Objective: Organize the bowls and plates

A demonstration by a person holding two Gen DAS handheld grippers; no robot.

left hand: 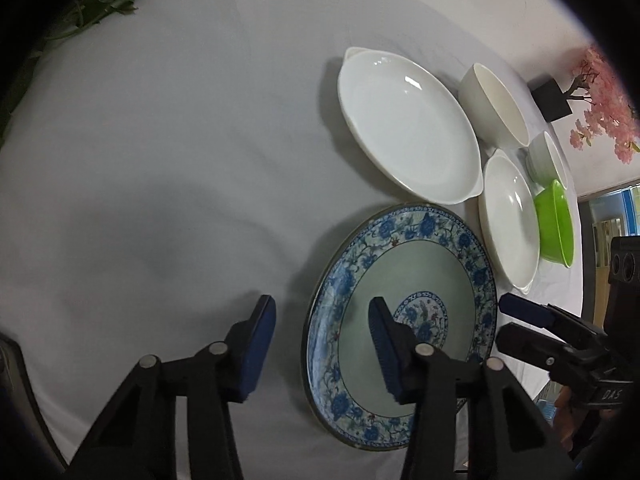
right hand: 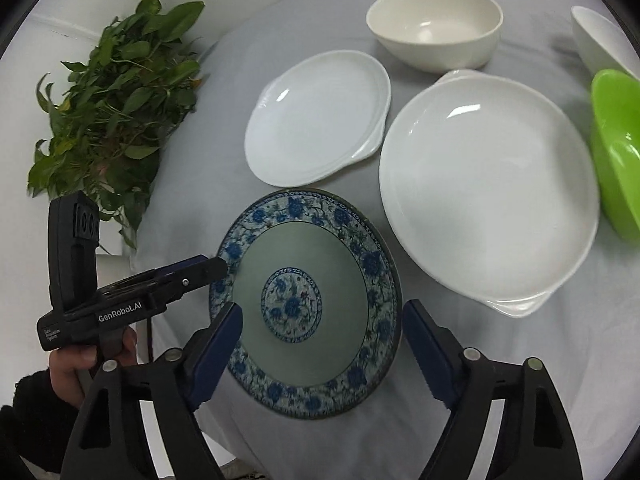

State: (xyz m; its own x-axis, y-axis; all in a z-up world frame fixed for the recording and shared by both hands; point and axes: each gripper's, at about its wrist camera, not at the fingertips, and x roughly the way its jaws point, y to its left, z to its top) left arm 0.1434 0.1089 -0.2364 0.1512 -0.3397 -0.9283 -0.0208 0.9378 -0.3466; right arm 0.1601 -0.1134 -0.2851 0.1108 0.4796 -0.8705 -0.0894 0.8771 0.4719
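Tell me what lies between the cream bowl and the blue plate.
In the right wrist view, the small white plate lies between the cream bowl and the blue plate, on the tablecloth.

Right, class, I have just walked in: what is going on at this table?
A person holds a claw in each hand over a blue-patterned plate. The left claw reaches its rim from the side; the right claw hangs open over it. Neither grips it. White dishes, a cream bowl and a green bowl sit unstacked.
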